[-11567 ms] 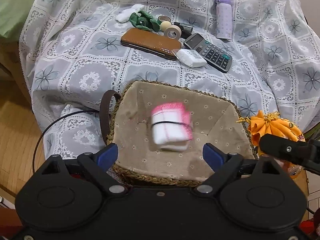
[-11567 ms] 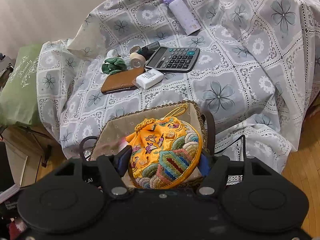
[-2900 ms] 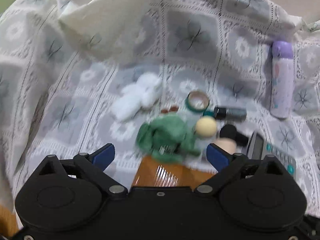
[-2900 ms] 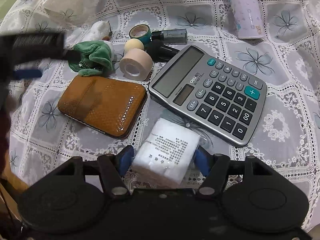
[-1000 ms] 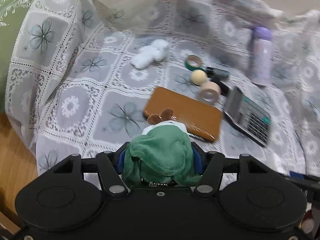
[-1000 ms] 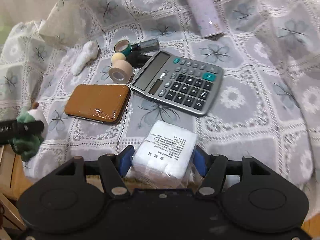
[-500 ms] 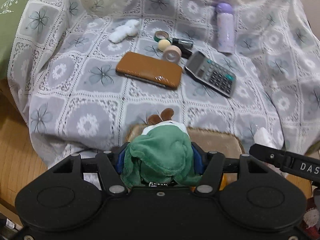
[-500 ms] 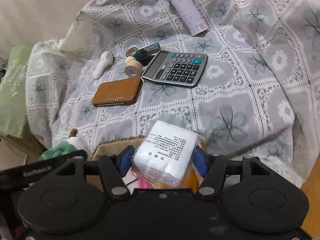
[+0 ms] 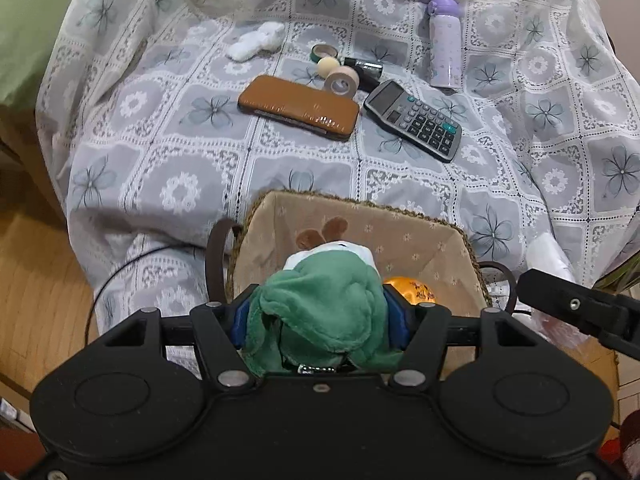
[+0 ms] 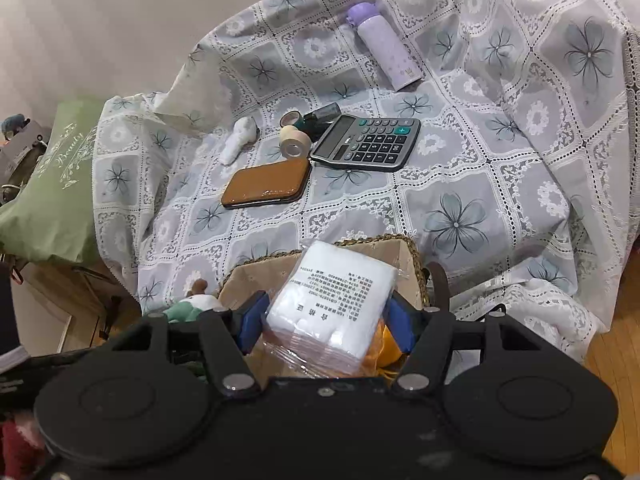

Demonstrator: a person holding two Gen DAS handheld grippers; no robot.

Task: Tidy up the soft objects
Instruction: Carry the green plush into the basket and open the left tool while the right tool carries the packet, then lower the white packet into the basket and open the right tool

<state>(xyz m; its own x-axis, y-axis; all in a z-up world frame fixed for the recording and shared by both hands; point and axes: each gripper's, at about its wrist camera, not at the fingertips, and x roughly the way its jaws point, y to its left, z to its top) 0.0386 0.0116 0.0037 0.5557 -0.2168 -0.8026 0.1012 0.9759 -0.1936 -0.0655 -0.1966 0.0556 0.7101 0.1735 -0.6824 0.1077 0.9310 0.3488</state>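
**Both hands loaded, parked over the basket**

So right now I've got something soft in each hand. The left gripper [image 9: 320, 316] is clamped partway shut around the green plush toy [image 9: 320, 312], blue pads squeezed into its sides, with its white face and brown ears poking out front. The right gripper [image 10: 326, 320] is pinched on the white cotton pack [image 10: 332, 300], the one in clear plastic with printed text, jaws only as wide as the pack.

Both are hanging over the woven basket [image 9: 360, 202] with the floral fabric lining, which sits at the near edge of the lace cloth [image 9: 180, 140]. The orange embroidered pouch [image 9: 412, 288] is already in there, peeking out beside the plush.

I'd call this the drop-off step: carry looks done, release not yet. Next move as I see it is to spread the jaws, maybe lower a touch first. Plush is centred over the opening; the cotton pack looks closer to the far rim from the right wrist view, so I'd nudge it in a bit before releasing.

Still out on the cloth: a white fluffy thing [image 9: 256, 42], which looks like the last soft one. The calculator [image 9: 412, 120], brown case [image 9: 298, 110], tape rolls [image 9: 340, 82] and purple bottle [image 9: 444, 44] are hard stuff, so I'd leave them.
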